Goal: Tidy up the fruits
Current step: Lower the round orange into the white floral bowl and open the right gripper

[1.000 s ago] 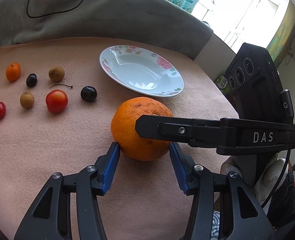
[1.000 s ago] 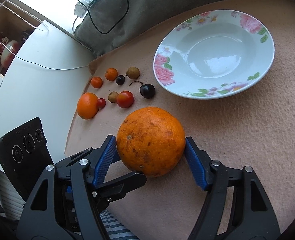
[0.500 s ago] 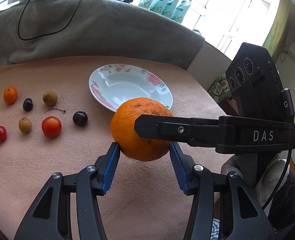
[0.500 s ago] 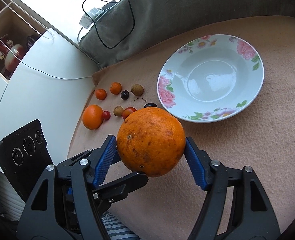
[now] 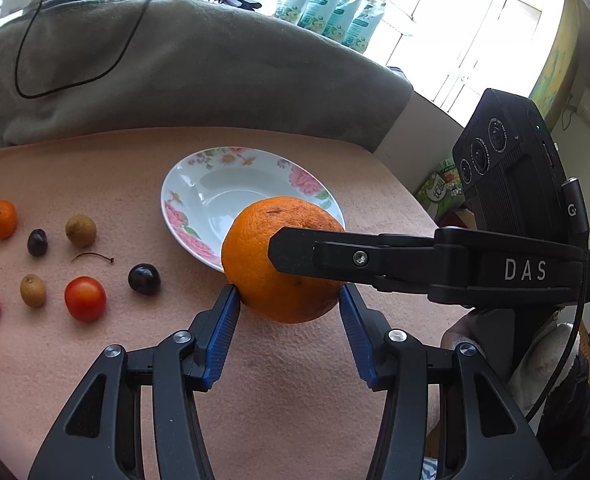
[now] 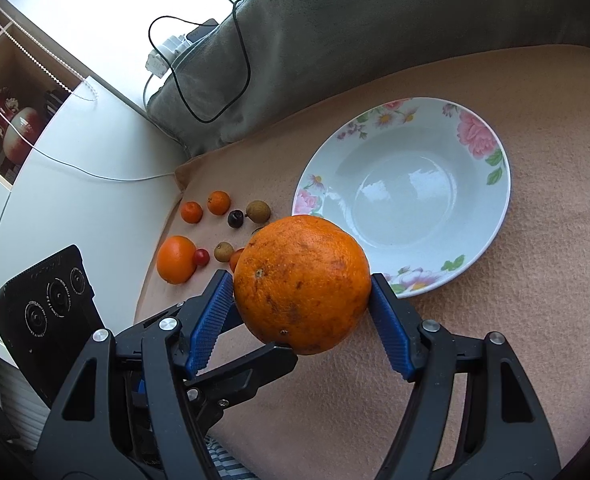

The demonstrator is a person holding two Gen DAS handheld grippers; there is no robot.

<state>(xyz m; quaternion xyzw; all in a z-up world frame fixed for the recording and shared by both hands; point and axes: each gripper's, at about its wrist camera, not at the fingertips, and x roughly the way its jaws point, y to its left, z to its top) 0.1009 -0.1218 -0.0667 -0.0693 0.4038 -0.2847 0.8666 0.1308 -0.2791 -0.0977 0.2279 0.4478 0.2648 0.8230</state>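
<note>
A large orange (image 5: 255, 256) (image 6: 301, 282) is gripped from two sides at once. My left gripper (image 5: 289, 300) is shut on it and my right gripper (image 6: 301, 294) is shut on it, and both hold it in the air near the front rim of a white floral plate (image 5: 231, 184) (image 6: 407, 200). The plate is empty. The right gripper's finger (image 5: 335, 256) crosses the orange in the left wrist view.
Small fruits lie in rows to the left on the pink cloth: a tomato (image 5: 85, 298), a dark cherry (image 5: 144, 278), two longans (image 5: 81, 230), a small orange (image 5: 3, 219), a medium orange (image 6: 176, 259). A grey blanket (image 5: 175, 68) with a black cable lies behind.
The orange has been lifted off the cloth by both grippers together and carried up and toward the plate.
</note>
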